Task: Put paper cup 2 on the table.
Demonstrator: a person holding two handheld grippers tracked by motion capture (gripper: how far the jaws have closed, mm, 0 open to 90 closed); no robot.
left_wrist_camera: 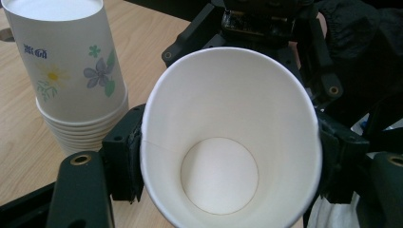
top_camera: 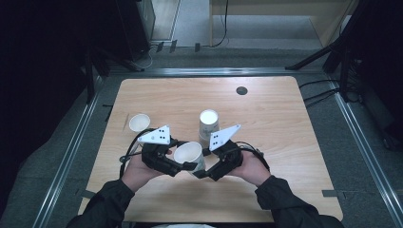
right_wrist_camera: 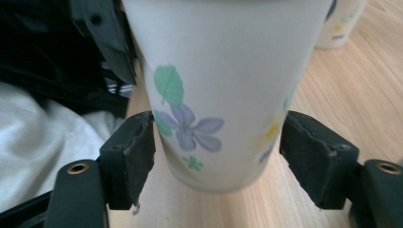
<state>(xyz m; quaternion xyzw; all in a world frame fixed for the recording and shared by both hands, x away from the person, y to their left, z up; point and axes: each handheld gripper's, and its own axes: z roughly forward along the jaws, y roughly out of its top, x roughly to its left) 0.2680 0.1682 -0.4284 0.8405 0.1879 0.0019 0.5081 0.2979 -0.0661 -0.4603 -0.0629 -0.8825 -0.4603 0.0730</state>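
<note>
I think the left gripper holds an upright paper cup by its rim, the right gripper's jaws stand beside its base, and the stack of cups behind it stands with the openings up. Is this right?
Nearly. The stack of cups stands upside down, openings on the table, bottoms up, as the left gripper view shows. The rest holds: the left gripper clamps the upright paper cup at its rim, and the right gripper has its jaws beside its base.

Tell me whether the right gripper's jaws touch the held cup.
Apart. The right gripper view shows gaps between the right gripper jaws and the cup.

Obstacles near my hands: an inverted stack of white flowered paper cups (top_camera: pixel 208 124) just beyond my right gripper (top_camera: pixel 203 172), and a single upright white paper cup (top_camera: pixel 139 122) beyond my left gripper (top_camera: pixel 186 166). Between them runs a narrow gap. The light wooden tabletop (top_camera: pixel 285 118) lies bare to the right and far side.
</note>
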